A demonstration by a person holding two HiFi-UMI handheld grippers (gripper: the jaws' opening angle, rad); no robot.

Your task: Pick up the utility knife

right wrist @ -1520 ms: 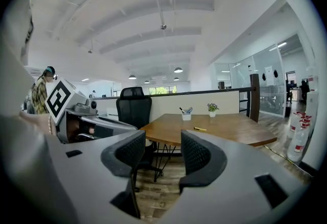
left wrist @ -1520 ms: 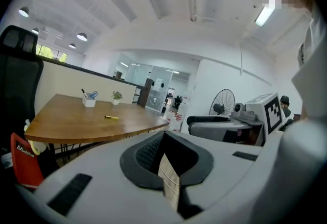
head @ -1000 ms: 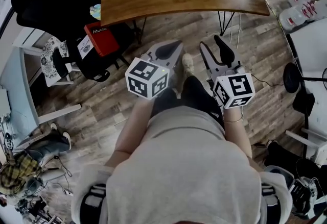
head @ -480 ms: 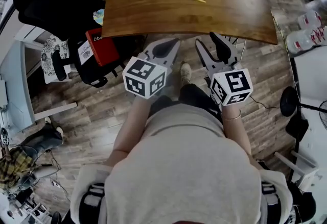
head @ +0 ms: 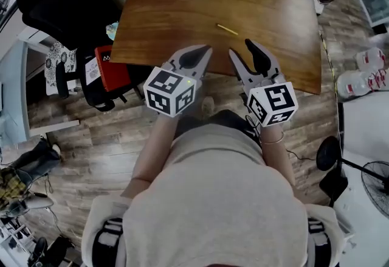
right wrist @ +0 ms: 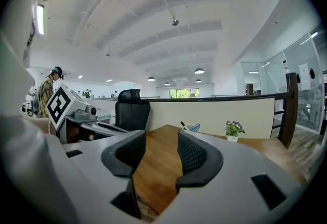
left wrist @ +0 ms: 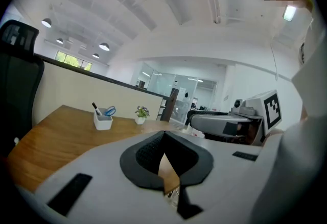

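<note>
Utility knife (head: 227,29) lies on table (head: 164,10) just beyond right hand-held gripper (head: 239,48).

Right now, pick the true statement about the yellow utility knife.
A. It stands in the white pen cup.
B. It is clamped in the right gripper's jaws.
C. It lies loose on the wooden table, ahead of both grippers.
C: the yellow utility knife lies flat on the wooden table, beyond the right gripper, whose jaws stand apart and empty, and the left gripper, whose jaws are together on nothing.
</note>
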